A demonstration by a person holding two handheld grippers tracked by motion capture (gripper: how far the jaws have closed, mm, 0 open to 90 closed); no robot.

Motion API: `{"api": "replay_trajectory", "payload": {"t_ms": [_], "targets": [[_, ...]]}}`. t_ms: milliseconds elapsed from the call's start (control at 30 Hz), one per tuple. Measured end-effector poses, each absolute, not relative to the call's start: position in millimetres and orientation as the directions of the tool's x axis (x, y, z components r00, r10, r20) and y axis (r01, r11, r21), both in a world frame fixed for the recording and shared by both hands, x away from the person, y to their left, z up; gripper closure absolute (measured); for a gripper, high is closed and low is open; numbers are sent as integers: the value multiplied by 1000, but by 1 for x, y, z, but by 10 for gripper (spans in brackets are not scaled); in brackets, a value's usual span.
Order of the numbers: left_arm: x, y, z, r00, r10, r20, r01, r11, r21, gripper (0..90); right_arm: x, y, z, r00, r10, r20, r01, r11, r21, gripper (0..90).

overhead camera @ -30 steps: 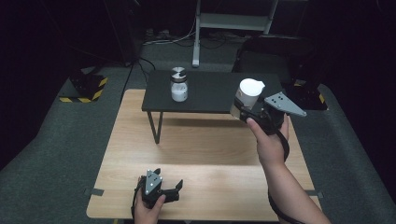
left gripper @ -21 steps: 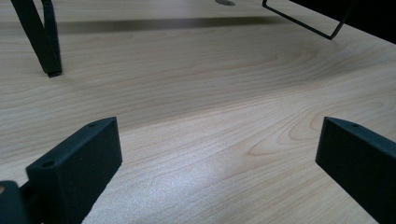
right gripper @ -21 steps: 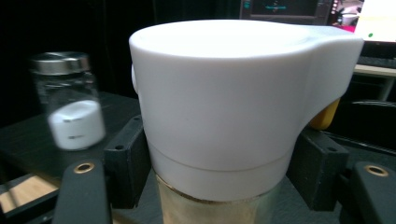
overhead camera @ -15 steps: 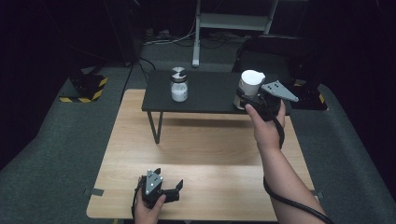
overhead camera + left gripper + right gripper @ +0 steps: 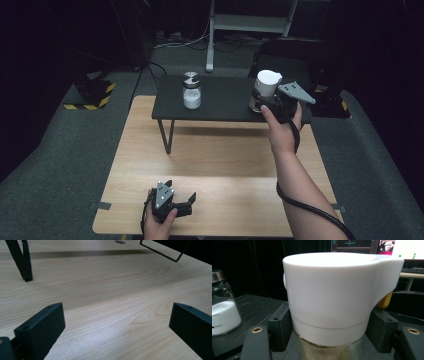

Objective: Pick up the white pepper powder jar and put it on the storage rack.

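White-lidded jar (image 5: 265,87) is clamped between the right gripper (image 5: 274,102) jaws (glass body gripped below the lid), at the right end of the black shelf (image 5: 225,102), near its front edge; salt shaker (image 5: 191,91) well apart leftward. Right forearm is stretched forward. Left gripper (image 5: 172,202) is parked on the wooden table (image 5: 225,165), jaws wide, nothing held.

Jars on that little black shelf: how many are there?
2: a salt jar standing at its left part, and a white-lidded jar gripped by the right gripper at its right end.
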State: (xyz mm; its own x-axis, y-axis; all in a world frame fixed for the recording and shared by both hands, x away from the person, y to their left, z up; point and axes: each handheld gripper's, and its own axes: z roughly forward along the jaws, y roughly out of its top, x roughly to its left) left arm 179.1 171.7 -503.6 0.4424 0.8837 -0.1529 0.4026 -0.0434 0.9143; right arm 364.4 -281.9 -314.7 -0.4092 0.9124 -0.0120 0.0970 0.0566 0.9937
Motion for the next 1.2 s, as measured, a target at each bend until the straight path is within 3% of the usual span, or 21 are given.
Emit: {"api": "replay_trajectory", "payload": {"t_ms": [733, 1200], "targets": [[179, 170, -503, 449, 883, -138, 400, -61, 915, 6, 368, -277, -324, -398, 917, -14, 73, 47, 996, 309], [179, 172, -503, 440, 884, -154, 406, -43, 913, 5, 368, -279, -314, -403, 915, -13, 111, 63, 992, 290]]}}
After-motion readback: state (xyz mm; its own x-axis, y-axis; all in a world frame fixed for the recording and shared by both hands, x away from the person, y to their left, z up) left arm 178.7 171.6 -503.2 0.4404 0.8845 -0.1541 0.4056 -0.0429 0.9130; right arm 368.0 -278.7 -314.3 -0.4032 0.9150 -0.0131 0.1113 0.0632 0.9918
